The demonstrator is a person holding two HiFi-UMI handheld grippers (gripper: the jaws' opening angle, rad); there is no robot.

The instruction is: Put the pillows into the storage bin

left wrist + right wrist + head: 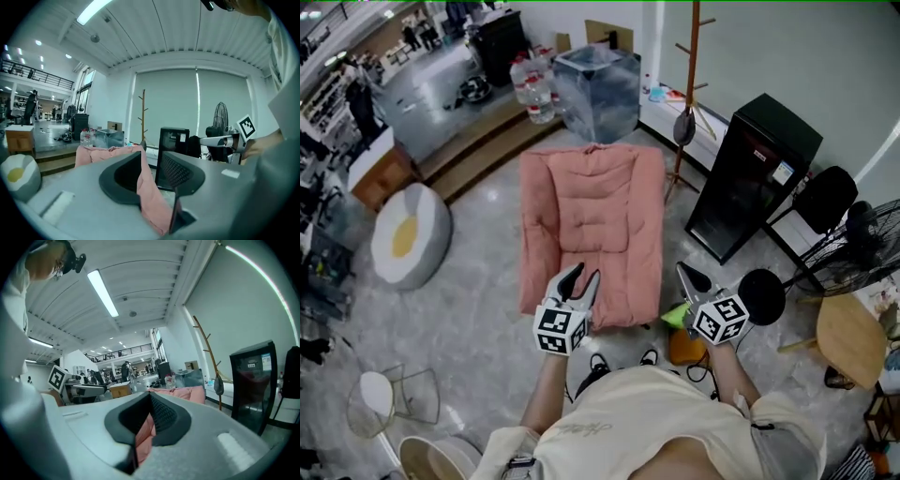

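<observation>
Hovering: left gripper (584, 274) over near pillow (591, 216) edge, right gripper (684, 270) beside.

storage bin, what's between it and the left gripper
The pink pillow, lying flat, fills the stretch from the left gripper to the storage bin; the head view shows it.

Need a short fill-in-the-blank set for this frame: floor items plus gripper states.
1. The pink cushion lies on the floor between the person and the clear ___.
2. The round white pillow left of the cushion has a ___ patch in its middle.
3. The right gripper is shut; the one with its jaws apart is the ___.
Missing words: storage bin; yellow; left gripper.
</observation>
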